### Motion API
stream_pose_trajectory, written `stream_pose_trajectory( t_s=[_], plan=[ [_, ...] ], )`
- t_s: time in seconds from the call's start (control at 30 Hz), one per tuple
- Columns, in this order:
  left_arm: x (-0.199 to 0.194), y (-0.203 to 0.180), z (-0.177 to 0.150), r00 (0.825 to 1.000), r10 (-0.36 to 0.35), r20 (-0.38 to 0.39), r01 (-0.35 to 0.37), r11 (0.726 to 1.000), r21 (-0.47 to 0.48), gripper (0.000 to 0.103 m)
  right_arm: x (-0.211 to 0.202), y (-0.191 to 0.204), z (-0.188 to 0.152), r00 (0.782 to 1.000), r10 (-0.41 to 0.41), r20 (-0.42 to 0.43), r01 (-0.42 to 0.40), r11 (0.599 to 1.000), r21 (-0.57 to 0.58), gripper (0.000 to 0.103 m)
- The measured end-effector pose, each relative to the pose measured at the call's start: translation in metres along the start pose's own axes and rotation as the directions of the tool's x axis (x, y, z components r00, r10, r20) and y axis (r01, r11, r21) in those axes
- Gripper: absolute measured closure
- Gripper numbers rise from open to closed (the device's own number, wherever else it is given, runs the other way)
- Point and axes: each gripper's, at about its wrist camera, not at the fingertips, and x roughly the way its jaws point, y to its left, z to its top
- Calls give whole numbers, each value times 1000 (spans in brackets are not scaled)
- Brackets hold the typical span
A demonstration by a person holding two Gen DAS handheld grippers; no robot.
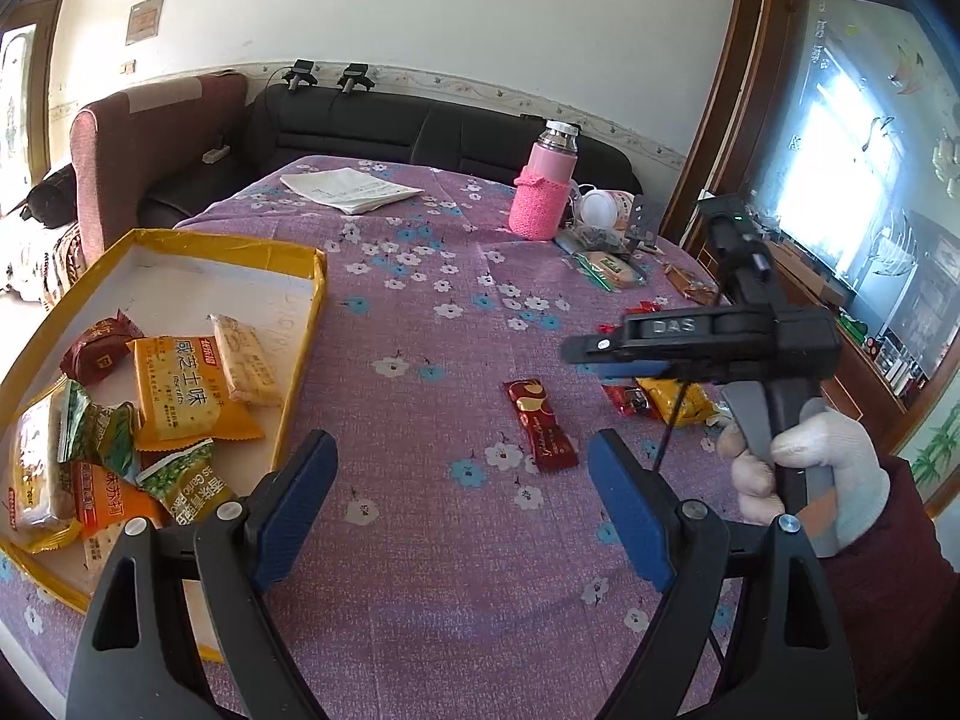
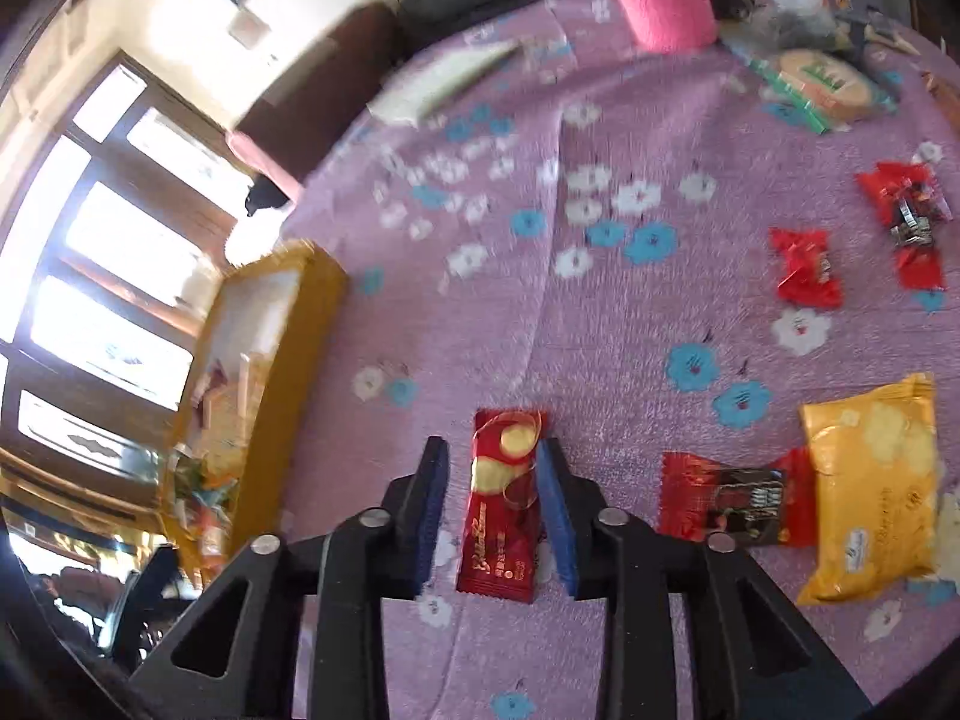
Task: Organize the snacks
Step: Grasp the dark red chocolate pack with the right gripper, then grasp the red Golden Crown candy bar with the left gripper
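Observation:
A dark red snack bar (image 1: 543,432) (image 2: 501,504) lies flat on the purple flowered tablecloth. My right gripper (image 2: 492,447) (image 1: 585,351) hovers over it with the jaws open; the bar shows between the blue pads, with a gap on the left side. My left gripper (image 1: 462,480) is open and empty, beside the yellow-rimmed box (image 1: 318,300) (image 2: 312,300), which holds several snack packets. Loose to the right lie a yellow packet (image 2: 870,480), a red-and-black packet (image 2: 726,495) and two red candies (image 2: 804,267).
At the far side of the table stand a pink bottle in a knitted sleeve (image 1: 543,186), folded papers (image 1: 348,189) and a round cracker pack (image 2: 822,84) among clutter. A gloved hand (image 1: 828,468) holds the right gripper. Sofas stand behind the table.

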Motion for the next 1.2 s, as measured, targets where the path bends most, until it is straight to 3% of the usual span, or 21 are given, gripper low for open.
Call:
stream_pose_trajectory(
  t_s=[0.07,0.1,0.2,0.37,0.47,0.53,0.6,0.7,0.87,0.93,0.97,1.0,1.2],
  plan=[
    [1,1,0,1000,-13,-6,13,1000,-11,17,-9,0,-2,994,-103,43,105,992,-67,36],
    [2,1,-1,1000,-19,-11,19,1000,-19,17,-11,-4,-4,986,-156,53,161,983,-87,36],
    [6,1,-3,999,-41,-35,40,999,-35,17,-5,-16,-6,975,-219,35,222,968,-121,35],
    [11,-1,-3,996,-62,-71,59,997,-51,17,4,-24,-19,971,-238,7,233,946,-227,29],
    [14,0,-1,995,-61,-77,56,996,-63,17,2,-25,-29,981,-193,-30,181,958,-222,29],
    [17,0,0,994,-67,-87,61,996,-71,17,4,-23,-36,988,-127,-85,108,974,-200,34],
    [25,-1,2,991,-83,-107,74,994,-86,17,2,-22,-42,993,-86,-81,68,978,-199,38],
    [35,-4,6,984,-113,-136,100,990,-99,17,5,-17,-50,985,-175,-11,166,951,-261,36],
    [46,-6,10,980,-118,-157,101,988,-116,17,7,-5,-65,977,-204,69,215,905,-367,30],
    [56,-5,14,977,-125,-175,101,985,-140,17,6,-4,-69,969,-229,97,249,895,-370,39],
    [62,-6,16,974,-129,-184,103,984,-147,17,3,-6,-69,969,-227,102,249,901,-354,51],
    [68,-8,17,972,-131,-193,104,984,-148,17,1,-9,-67,973,-211,97,232,914,-334,54],
    [102,-35,16,962,-112,-249,99,993,-65,20,-9,-32,-60,975,-191,112,211,952,-220,58]
  ],
)
